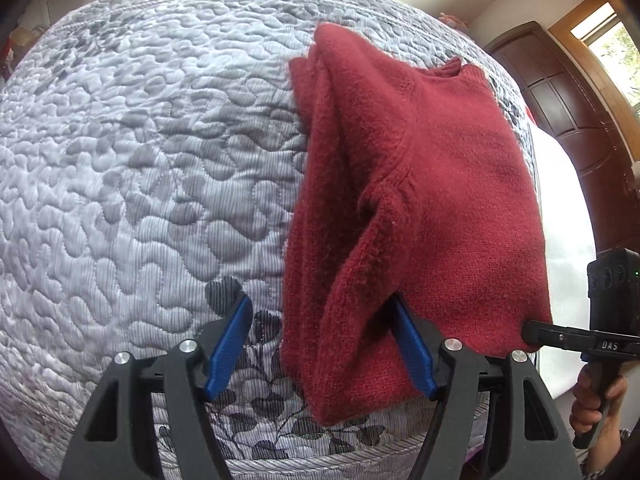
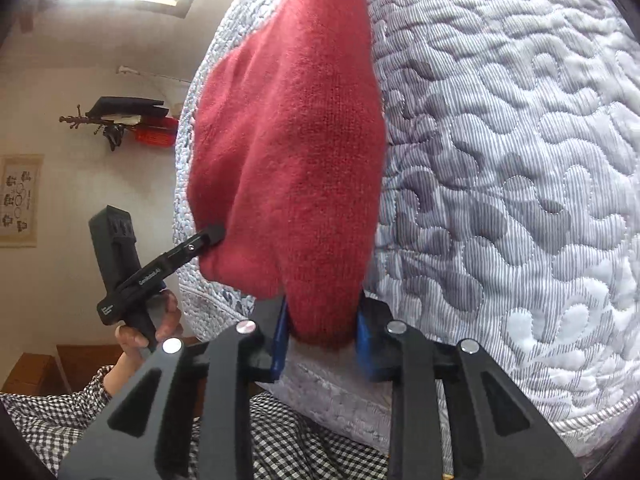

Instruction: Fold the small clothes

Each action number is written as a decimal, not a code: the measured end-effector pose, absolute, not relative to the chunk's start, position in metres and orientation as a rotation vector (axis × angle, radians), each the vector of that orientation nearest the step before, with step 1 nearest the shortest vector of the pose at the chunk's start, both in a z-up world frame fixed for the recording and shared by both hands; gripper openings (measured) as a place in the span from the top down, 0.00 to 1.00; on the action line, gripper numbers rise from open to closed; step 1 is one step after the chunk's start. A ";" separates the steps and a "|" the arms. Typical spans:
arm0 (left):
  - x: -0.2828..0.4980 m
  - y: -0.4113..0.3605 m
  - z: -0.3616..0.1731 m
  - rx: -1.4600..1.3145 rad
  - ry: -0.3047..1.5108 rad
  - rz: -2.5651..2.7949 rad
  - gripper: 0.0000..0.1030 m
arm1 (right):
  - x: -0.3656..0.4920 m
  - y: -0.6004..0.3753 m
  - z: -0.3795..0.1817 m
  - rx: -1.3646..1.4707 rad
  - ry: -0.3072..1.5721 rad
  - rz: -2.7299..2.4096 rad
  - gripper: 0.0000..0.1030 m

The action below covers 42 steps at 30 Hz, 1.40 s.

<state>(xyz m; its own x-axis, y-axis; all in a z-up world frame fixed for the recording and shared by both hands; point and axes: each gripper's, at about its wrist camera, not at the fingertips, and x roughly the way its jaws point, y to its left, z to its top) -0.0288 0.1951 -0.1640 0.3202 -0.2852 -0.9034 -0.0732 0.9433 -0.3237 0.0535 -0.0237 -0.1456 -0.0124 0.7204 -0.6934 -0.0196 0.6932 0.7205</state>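
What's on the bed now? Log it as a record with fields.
garment: red knit sweater, partly folded, lying on the bedspread
surface: grey quilted bedspread
left gripper: jaws wide open, straddling the sweater's near edge
right gripper: jaws closed on the sweater's near corner

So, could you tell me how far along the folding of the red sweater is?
Done: the red sweater lies on the quilt, and a sleeve looks folded in lengthwise. In hand: the right tongs pinch its near hem, while the left tongs stand open around the other near corner. Left: closing that grip and, probably, folding the hem up towards the collar.
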 end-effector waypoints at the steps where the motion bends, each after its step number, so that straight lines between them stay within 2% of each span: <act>1: -0.030 0.193 -0.160 -0.320 1.236 -0.147 0.32 | 0.051 -0.027 -0.138 0.610 1.470 0.645 0.76; 6: -0.033 0.189 -0.162 -0.255 1.238 -0.136 0.31 | 0.048 -0.033 -0.140 0.488 1.493 0.589 0.75; 11: -0.034 0.193 -0.182 -0.267 1.264 -0.120 0.22 | 0.049 -0.023 -0.169 0.444 1.528 0.514 0.72; 17: -0.034 0.190 -0.186 -0.245 1.274 -0.106 0.20 | 0.049 -0.014 -0.175 0.399 1.530 0.463 0.65; 21: -0.034 0.186 -0.166 -0.212 1.283 -0.084 0.20 | 0.042 -0.016 -0.146 0.287 1.489 0.414 0.40; 23: -0.037 0.184 -0.155 -0.181 1.298 -0.037 0.15 | 0.040 -0.015 -0.128 0.212 1.459 0.377 0.33; 24: -0.040 0.184 -0.150 -0.176 1.299 -0.021 0.14 | 0.039 -0.014 -0.120 0.173 1.445 0.348 0.19; 25: -0.042 0.184 -0.145 -0.181 1.299 -0.008 0.14 | 0.037 -0.012 -0.111 0.132 1.424 0.321 0.12; 34: -0.058 0.180 -0.103 -0.160 1.270 0.054 0.13 | 0.025 0.017 -0.073 -0.018 1.335 0.260 0.06; 42: -0.076 0.176 -0.082 -0.137 1.257 0.077 0.12 | 0.016 0.021 -0.058 0.051 1.366 0.271 0.05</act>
<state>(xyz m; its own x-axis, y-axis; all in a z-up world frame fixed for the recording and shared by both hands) -0.0763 0.1764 -0.0821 0.3071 -0.0170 -0.9515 -0.1335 0.9892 -0.0608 0.0160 0.0211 -0.0580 0.1775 0.2206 -0.9591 -0.1618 0.9678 0.1926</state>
